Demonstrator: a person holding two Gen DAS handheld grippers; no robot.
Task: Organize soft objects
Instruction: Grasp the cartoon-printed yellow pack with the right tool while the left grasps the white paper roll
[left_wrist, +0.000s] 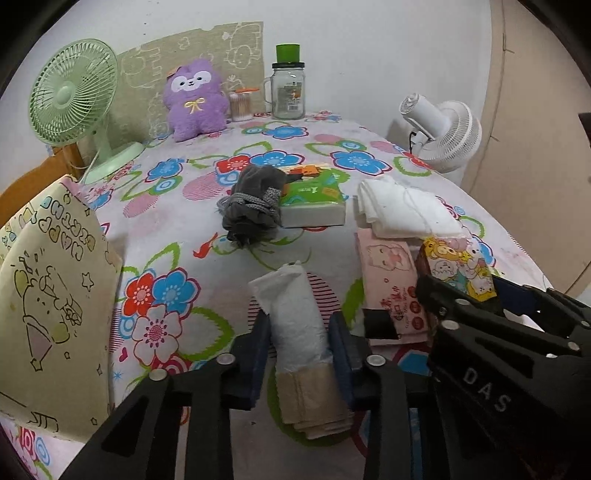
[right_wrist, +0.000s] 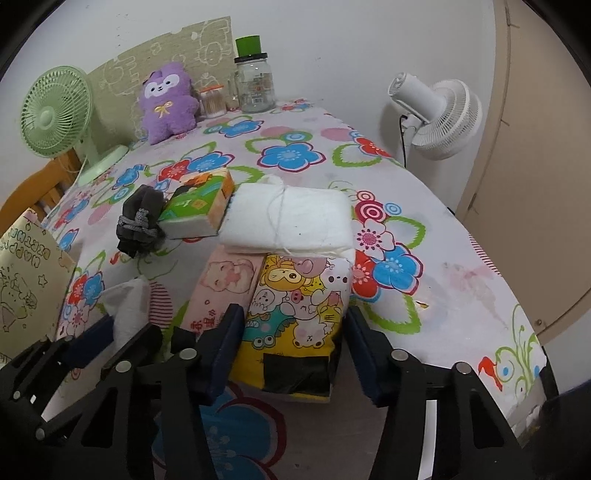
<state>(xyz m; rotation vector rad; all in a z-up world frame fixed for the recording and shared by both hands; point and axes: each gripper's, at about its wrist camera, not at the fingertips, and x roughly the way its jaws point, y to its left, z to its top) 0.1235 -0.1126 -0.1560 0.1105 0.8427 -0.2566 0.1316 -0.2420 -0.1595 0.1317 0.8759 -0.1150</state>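
While left gripper (left_wrist: 299, 328) is squeezing white tissue roll (left_wrist: 291, 314), right gripper (right_wrist: 293, 332) jaws are sitting around cartoon tissue pack (right_wrist: 295, 306), not clearly pinching; squeezing gently, lifting straight.

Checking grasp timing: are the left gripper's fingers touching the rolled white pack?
Touching. The left wrist view shows both fingers of the left gripper pressed against the sides of the rolled white pack.

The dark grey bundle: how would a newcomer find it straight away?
On the flowered tablecloth, look mid-table, in front of the purple plush toy. The dark grey bundle lies against the green tissue pack; it alone is dark cloth tied with grey cord.
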